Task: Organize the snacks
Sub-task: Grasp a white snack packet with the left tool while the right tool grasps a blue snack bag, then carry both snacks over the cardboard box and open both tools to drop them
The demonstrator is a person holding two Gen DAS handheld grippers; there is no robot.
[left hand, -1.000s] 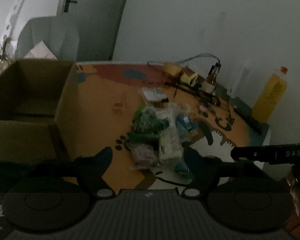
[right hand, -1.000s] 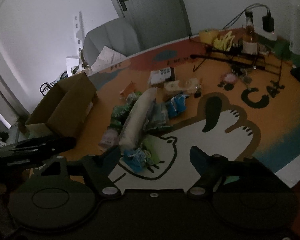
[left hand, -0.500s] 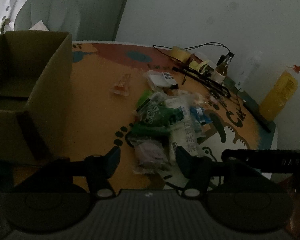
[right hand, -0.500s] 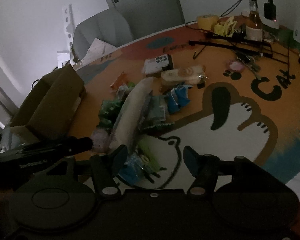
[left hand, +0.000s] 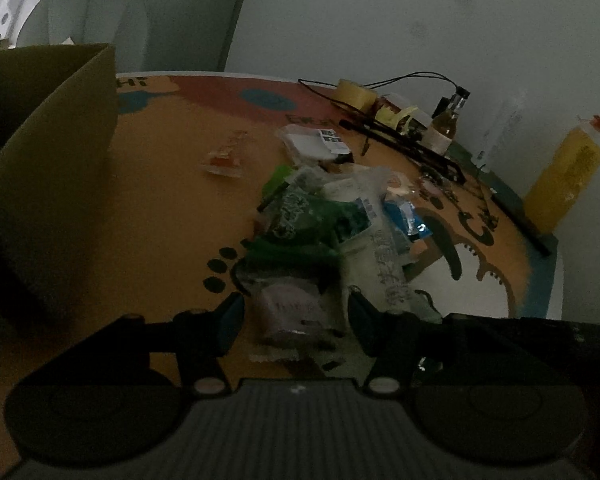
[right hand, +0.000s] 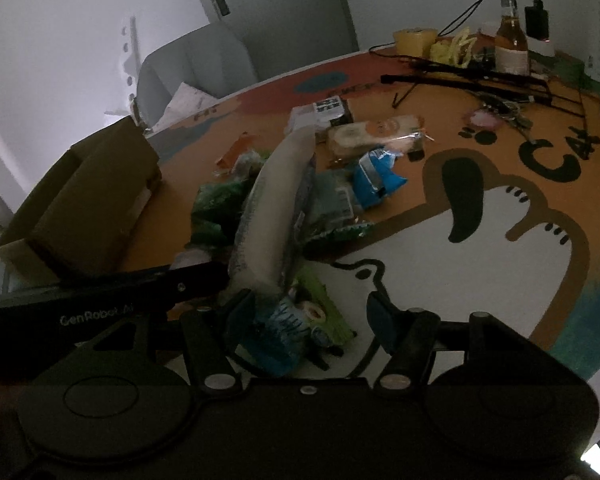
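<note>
The left hand-held gripper [left hand: 294, 322], jaws narrowing, straddles a pink snack packet [left hand: 288, 310] without pinching it. The right hand-held gripper [right hand: 310, 316] stands spread around a blue snack packet [right hand: 286, 334] on the surface [right hand: 440, 264].

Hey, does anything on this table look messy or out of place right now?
Yes. The snack packets lie in a loose overlapping heap mid-table instead of in the cardboard box beside it, and one small orange packet sits apart from the heap.

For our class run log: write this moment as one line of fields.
left gripper: open, jaws just closing around pink packet | right gripper: open over blue packet | cardboard box: beside pile
</note>
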